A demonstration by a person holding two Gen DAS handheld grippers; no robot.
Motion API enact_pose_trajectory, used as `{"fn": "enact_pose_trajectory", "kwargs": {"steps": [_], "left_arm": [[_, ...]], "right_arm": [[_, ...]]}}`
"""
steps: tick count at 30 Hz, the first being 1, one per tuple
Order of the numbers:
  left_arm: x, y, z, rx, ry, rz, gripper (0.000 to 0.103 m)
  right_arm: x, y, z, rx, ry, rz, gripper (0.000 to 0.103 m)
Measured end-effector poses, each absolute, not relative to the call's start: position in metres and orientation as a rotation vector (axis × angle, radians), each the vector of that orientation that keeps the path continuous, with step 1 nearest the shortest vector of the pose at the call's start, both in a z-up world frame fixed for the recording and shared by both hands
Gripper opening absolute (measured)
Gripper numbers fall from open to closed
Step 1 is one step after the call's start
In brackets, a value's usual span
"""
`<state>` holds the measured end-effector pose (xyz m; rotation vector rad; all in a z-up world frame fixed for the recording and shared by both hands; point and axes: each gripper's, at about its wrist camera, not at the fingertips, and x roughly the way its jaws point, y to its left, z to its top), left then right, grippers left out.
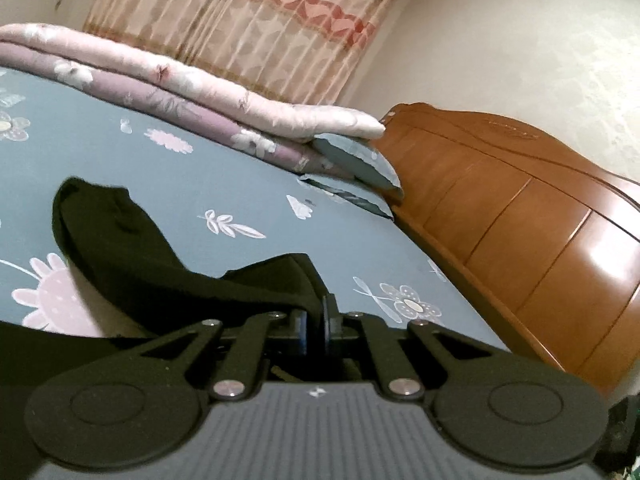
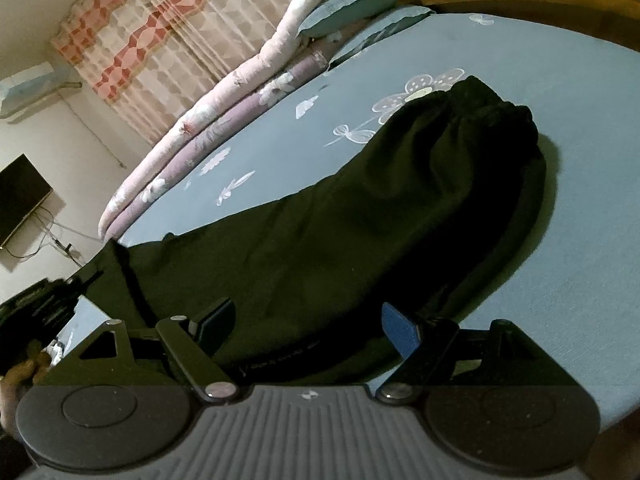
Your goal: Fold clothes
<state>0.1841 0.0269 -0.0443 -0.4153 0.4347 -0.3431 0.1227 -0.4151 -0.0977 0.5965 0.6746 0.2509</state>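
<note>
While the black, soft cotton garment (image 2: 360,216) lies stretched along the blue flower-printed bedsheet (image 2: 560,240), the fold appears to be only beginning. The left gripper (image 1: 315,322) has its fingers pressed together, pinching an edge of the black cloth, which rises in a ridge directly ahead of the tips and trails away to their left. The right gripper (image 2: 308,330) stands with fingers spread wide, the garment's near hem lying between them, not visibly clamped. Both tools point slightly downward toward the bed. Judged next: the right fingers need to close on the hem, so both corners can be carried over toward the gathered far end.
</note>
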Motion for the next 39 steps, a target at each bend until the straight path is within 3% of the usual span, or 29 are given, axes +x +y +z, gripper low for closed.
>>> {"fn": "enact_pose_trajectory", "kwargs": {"steps": [7, 18, 25, 34, 39], "left_arm": [[0.149, 0.019, -0.045, -0.324, 0.445, -0.304, 0.005], [0.159, 0.014, -0.078, -0.207, 0.647, -0.248, 0.007], [0.143, 0.002, -0.075, -0.008, 0.699, -0.312, 0.026], [0.124, -0.053, -0.049, 0.556, 0.612, -0.625, 0.048], [0.12, -0.105, -0.067, 1.084, 0.496, -0.924, 0.051]], "right_arm": [[0.122, -0.419, -0.098, 0.61, 0.666, 0.254, 0.084], [0.121, -0.437, -0.102, 0.659, 0.653, 0.214, 0.084], [0.124, -0.443, -0.107, 0.666, 0.652, 0.208, 0.084], [0.127, -0.44, -0.102, 0.641, 0.642, 0.236, 0.084], [0.122, -0.441, -0.1, 0.635, 0.644, 0.24, 0.084]]}}
